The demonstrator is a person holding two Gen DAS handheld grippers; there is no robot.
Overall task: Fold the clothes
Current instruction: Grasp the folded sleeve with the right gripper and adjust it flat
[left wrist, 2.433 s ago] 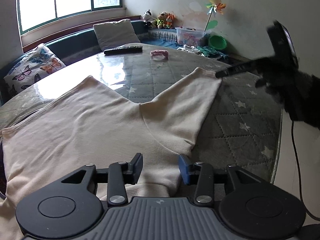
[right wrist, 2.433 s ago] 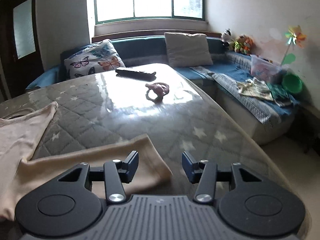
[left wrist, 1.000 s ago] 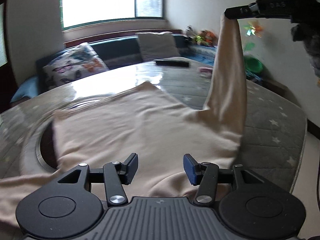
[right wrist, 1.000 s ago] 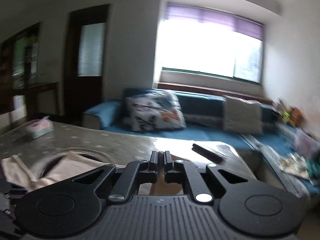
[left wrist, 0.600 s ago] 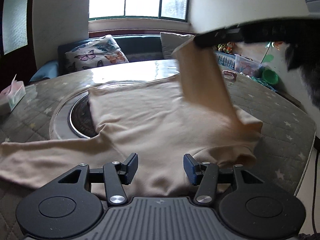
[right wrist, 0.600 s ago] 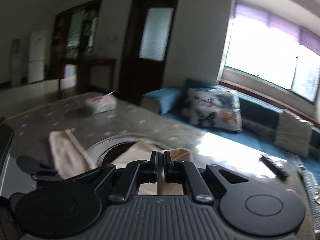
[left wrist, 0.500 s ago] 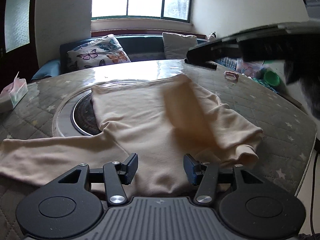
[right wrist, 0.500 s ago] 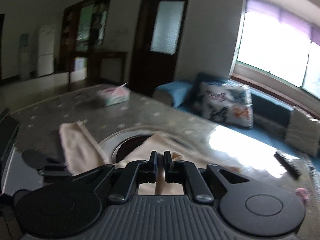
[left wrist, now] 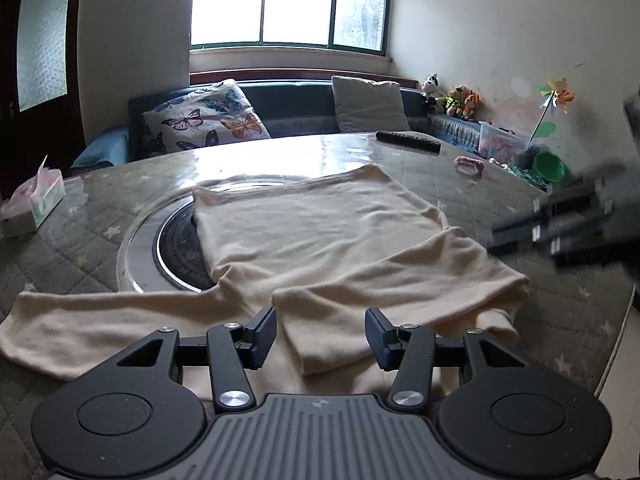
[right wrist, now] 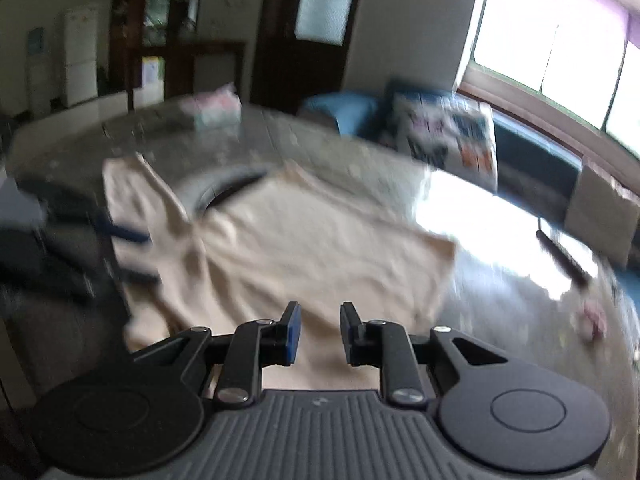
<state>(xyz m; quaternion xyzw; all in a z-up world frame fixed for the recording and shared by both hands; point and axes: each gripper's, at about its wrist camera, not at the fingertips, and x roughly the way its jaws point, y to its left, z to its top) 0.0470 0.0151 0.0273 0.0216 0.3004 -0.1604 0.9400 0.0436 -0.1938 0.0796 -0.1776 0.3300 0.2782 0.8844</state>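
Note:
A cream long-sleeved top point(left wrist: 320, 236) lies flat on the round quilted table point(left wrist: 560, 320). Its right sleeve point(left wrist: 392, 292) is folded across the body, cuff near my left gripper. Its left sleeve point(left wrist: 100, 320) stretches out to the left. My left gripper point(left wrist: 321, 334) is open and empty, just above the near edge of the top. My right gripper point(right wrist: 319, 334) is open and empty above the top point(right wrist: 300, 248); this view is blurred. It also shows as a blur at the right of the left wrist view point(left wrist: 560, 232).
A tissue box point(left wrist: 32, 204) sits at the table's left. A remote point(left wrist: 408, 142) and a small pink object point(left wrist: 470, 165) lie at the far right. A round inset plate point(left wrist: 172, 240) lies partly under the top. A sofa with cushions point(left wrist: 204, 122) stands behind.
My right gripper carried the right sleeve over the body, opened and let it drop there, then pulled back to the right. My left gripper stayed open and almost still.

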